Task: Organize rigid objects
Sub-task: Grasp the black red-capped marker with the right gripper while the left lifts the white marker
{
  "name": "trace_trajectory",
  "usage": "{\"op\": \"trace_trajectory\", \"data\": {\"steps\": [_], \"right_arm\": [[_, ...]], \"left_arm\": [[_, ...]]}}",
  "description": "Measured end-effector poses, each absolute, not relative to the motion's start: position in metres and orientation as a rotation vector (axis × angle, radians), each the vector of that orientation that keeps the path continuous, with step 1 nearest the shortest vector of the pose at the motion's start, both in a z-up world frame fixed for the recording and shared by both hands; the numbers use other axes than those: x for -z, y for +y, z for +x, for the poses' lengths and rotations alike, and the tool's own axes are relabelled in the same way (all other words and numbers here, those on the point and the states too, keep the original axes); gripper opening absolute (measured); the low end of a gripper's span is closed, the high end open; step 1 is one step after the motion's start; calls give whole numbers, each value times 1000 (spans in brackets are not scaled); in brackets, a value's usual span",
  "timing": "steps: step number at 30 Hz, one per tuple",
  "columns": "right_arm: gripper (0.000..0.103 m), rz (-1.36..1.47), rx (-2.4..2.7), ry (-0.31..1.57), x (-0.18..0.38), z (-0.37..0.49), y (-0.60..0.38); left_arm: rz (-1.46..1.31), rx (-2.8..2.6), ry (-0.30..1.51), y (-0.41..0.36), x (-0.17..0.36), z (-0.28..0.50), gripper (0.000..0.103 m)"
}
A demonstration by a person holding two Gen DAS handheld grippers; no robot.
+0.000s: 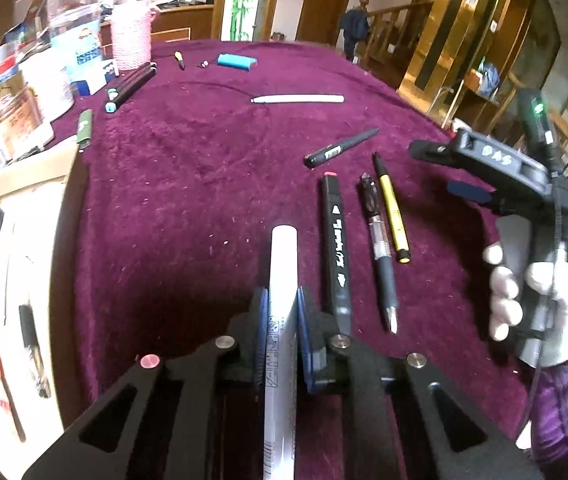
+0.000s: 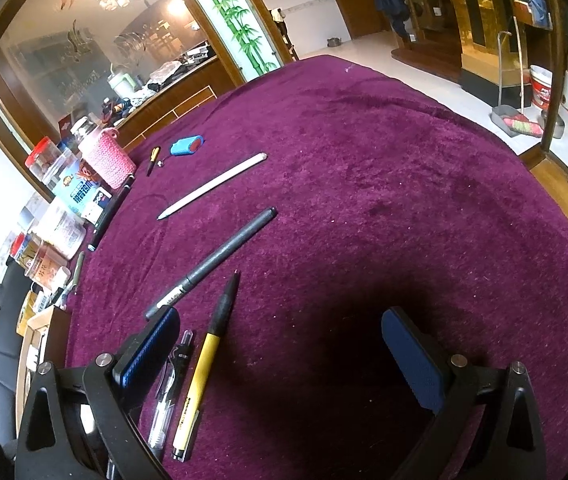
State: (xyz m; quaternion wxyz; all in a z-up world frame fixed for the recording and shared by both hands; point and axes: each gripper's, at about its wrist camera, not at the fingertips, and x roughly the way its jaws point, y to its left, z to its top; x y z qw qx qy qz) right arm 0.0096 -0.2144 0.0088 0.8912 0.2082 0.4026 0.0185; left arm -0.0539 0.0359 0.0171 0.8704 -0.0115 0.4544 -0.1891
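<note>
Left tool (image 1: pixel 280 316) clamped on white pen (image 1: pixel 283 280); right tool (image 2: pixel 280 360) apart, empty. Three pens lined up: black marker (image 1: pixel 335 248), clear pen (image 1: pixel 378 248), yellow pen (image 1: pixel 392 212). Grey pen (image 1: pixel 340 147) and others still scattered on desk (image 1: pixel 188 184).

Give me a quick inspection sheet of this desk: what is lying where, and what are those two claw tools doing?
Surface: purple cloth, flecked with lint.
Job's things: white marker in the left claw; black marker, clear pen and yellow pen side by side; grey pen and white pen farther off.
Clutter: jars, pink holder.
Grippers: left gripper shut on the white marker; right gripper open, empty.
Cables: thin cord down the right tool.
Surroundings: glass partition, stairs.
</note>
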Motion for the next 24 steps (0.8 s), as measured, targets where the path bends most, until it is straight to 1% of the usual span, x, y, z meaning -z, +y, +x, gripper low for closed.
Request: {"op": "trace_trajectory", "data": {"steps": [4, 9, 11, 13, 15, 17, 18, 22, 24], "right_arm": [[102, 427, -47, 804, -14, 5, -215], [102, 378, -79, 679, -43, -17, -199], [102, 354, -131, 678, -52, -23, -182], [102, 320, -204, 715, -56, -27, -157], [97, 281, -256, 760, -56, -26, -133], [85, 244, -291, 799, -53, -23, -112], [82, 221, -304, 821, -51, -21, -100], [60, 145, -299, 913, -36, -14, -72], [58, 111, -277, 958, -23, -12, -62]], "left_arm": [[-88, 416, 896, 52, -37, -72, 14], [-137, 459, 795, 76, -66, -98, 14], [-154, 478, 749, 88, -76, -108, 14], [-181, 493, 714, 99, -82, -115, 14], [-218, 508, 679, 112, -89, -123, 14], [-247, 513, 650, 125, -93, -131, 14], [-257, 515, 640, 129, -95, -134, 14], [-296, 513, 592, 158, -102, -151, 14], [-306, 512, 574, 172, -105, -162, 14]]}}
